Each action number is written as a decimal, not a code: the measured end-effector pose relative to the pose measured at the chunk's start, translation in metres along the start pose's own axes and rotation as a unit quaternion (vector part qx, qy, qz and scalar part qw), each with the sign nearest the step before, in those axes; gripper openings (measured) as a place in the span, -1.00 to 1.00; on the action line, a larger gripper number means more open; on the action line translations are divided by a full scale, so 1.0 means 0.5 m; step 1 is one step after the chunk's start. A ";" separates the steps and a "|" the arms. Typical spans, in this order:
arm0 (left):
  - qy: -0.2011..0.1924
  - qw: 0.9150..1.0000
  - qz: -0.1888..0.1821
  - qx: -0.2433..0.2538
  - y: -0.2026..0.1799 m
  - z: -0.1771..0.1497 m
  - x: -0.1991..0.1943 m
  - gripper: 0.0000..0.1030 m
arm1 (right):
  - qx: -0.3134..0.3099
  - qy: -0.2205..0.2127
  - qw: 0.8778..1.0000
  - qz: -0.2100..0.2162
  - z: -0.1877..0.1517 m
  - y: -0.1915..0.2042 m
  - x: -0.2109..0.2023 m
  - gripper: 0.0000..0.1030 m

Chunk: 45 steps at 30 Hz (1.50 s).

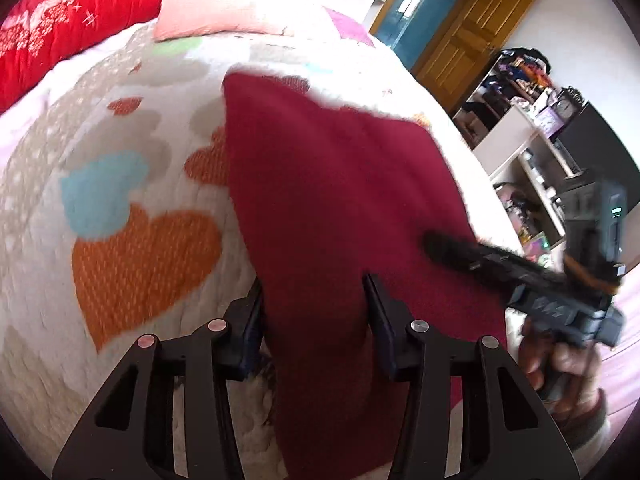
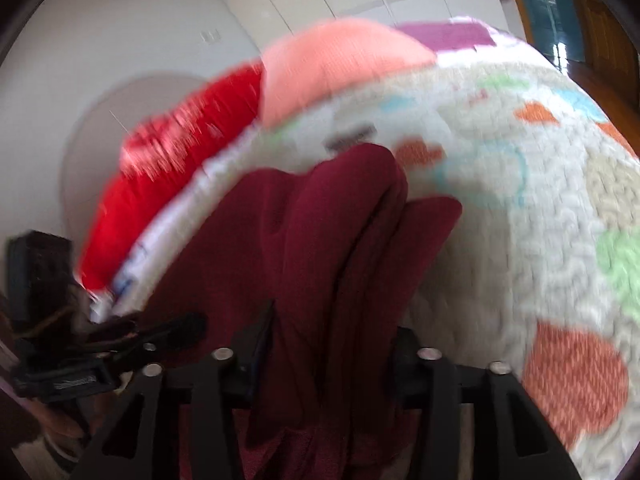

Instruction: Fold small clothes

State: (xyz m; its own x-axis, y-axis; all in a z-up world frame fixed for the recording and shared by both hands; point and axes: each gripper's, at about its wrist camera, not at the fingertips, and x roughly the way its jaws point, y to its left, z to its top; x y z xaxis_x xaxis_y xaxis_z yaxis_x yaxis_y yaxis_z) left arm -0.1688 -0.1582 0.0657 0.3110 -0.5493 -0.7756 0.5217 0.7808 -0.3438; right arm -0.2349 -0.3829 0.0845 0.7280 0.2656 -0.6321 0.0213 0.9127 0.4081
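A dark red garment (image 1: 332, 184) is stretched over the heart-patterned bedspread (image 1: 132, 208). My left gripper (image 1: 314, 300) has its near edge between its fingers and grips it. In the left wrist view my right gripper (image 1: 436, 246) reaches in from the right onto the cloth's right edge. In the right wrist view the same garment (image 2: 320, 240) hangs bunched in folds between my right gripper's (image 2: 336, 332) fingers, lifted off the bed. My left gripper (image 2: 188, 328) shows at the lower left, on the cloth. The right wrist view is blurred.
A red quilt (image 1: 72, 24) and a pink pillow (image 1: 224, 8) lie at the bed's far end. Cluttered white shelves (image 1: 532, 152) and a wooden door (image 1: 472, 44) stand beyond the bed's right side.
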 end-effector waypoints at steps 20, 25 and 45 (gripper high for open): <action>-0.068 0.991 0.109 0.045 -0.056 -0.024 -0.039 0.03 | -0.025 -0.037 0.997 -0.068 0.013 0.015 0.006 -0.41; -0.080 0.988 0.130 0.033 -0.046 -0.025 -0.051 0.02 | -0.067 -0.052 0.994 -0.069 -0.023 0.076 -0.075 -0.41; -0.118 0.980 0.157 0.011 -0.050 -0.048 -0.133 0.03 | -0.089 -0.109 0.984 -0.111 -0.110 0.178 -0.180 -0.06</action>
State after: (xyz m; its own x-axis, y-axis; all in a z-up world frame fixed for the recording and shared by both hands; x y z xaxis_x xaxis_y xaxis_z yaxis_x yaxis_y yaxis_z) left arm -0.2218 -0.1342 0.1134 0.6328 -0.3383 -0.6965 0.3870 0.9173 -0.0940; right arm -0.3364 -0.3087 0.1412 0.8486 -0.0024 -0.5290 0.0903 0.9860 0.1405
